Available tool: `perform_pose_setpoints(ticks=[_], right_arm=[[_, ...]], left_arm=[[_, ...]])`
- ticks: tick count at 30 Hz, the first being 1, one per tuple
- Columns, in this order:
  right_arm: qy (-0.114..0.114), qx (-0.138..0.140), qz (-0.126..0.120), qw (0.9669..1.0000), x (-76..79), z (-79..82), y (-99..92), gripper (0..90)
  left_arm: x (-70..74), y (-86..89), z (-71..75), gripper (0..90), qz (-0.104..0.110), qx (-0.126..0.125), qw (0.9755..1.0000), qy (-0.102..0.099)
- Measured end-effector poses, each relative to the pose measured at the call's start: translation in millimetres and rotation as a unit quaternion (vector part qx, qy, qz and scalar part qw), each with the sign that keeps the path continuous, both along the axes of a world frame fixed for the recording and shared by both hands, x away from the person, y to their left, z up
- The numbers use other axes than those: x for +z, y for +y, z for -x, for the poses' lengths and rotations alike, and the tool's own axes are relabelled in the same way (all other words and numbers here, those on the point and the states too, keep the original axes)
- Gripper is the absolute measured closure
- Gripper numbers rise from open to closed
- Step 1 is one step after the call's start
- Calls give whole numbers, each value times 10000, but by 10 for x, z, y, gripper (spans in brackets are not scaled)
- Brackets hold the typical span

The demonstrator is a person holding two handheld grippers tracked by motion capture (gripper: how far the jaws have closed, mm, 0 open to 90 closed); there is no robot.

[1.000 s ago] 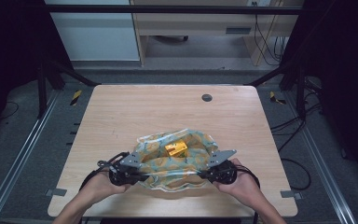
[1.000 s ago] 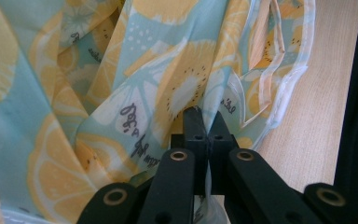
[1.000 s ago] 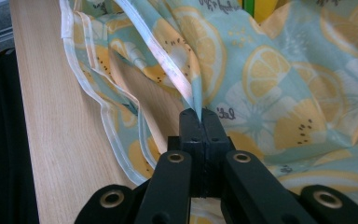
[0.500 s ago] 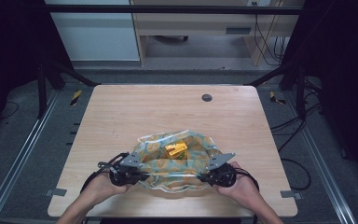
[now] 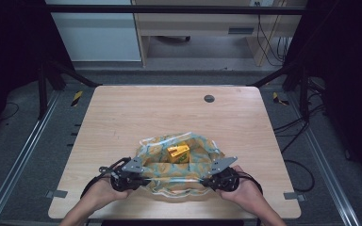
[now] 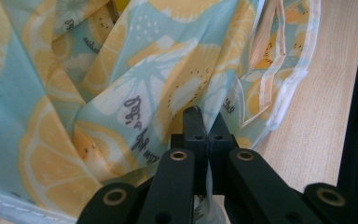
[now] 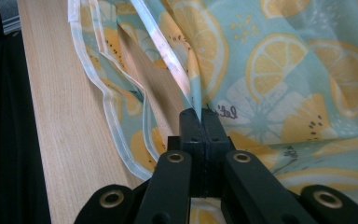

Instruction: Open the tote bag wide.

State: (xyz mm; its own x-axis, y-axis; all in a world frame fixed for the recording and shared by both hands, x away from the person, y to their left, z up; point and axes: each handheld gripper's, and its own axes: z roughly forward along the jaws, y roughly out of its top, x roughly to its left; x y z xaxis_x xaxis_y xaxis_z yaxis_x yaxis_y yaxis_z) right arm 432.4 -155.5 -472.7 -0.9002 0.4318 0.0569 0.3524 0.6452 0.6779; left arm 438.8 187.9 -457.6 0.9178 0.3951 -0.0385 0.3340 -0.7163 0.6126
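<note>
Lying inside the lemon-print bag (image 5: pixel 179 162), an orange box (image 5: pixel 177 152).

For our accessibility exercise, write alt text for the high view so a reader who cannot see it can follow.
A person's left gripper and right gripper pinch opposite ends of the near edge of a lemon-print plastic bag on a wooden table. A small yellow box lies in the bag.

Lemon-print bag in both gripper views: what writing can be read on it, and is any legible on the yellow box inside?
"let" on the lemon-print bag, right gripper view, cut off by a fold.
Cursive script on the bag in the left gripper view: too distorted to read.
Yellow box in the high view: too small to read.
</note>
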Motion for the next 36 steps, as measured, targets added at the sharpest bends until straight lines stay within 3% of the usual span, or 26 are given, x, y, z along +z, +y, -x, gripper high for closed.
perform_pose_setpoints(ticks=[4, 9, 18, 24, 29, 36], right_arm=[[-142, -48, -197, 9997, 55, -8, -29, 790], [-281, -116, -290, 9991, 155, -15, -82, 661], [-519, -307, -462, 9971, 350, -86, -154, 529], [-834, -699, -592, 9923, 573, -315, -164, 466], [-1105, -885, -534, 9885, 714, -518, -116, 421], [-1125, -901, -190, 9894, 706, -798, 70, 398]], left_arm=[[15, 14, 3, 900, 98, 27, 9999, -1], [14, -18, 25, 900, 24, -56, 10000, -37], [14, -16, 20, 900, -41, -92, 9999, -54], [15, -20, 20, 900, -28, -94, 9999, -58], [15, -19, 25, 900, 14, -76, 10000, -50], [35, -5, 39, 900, 51, -96, 9999, -72]])
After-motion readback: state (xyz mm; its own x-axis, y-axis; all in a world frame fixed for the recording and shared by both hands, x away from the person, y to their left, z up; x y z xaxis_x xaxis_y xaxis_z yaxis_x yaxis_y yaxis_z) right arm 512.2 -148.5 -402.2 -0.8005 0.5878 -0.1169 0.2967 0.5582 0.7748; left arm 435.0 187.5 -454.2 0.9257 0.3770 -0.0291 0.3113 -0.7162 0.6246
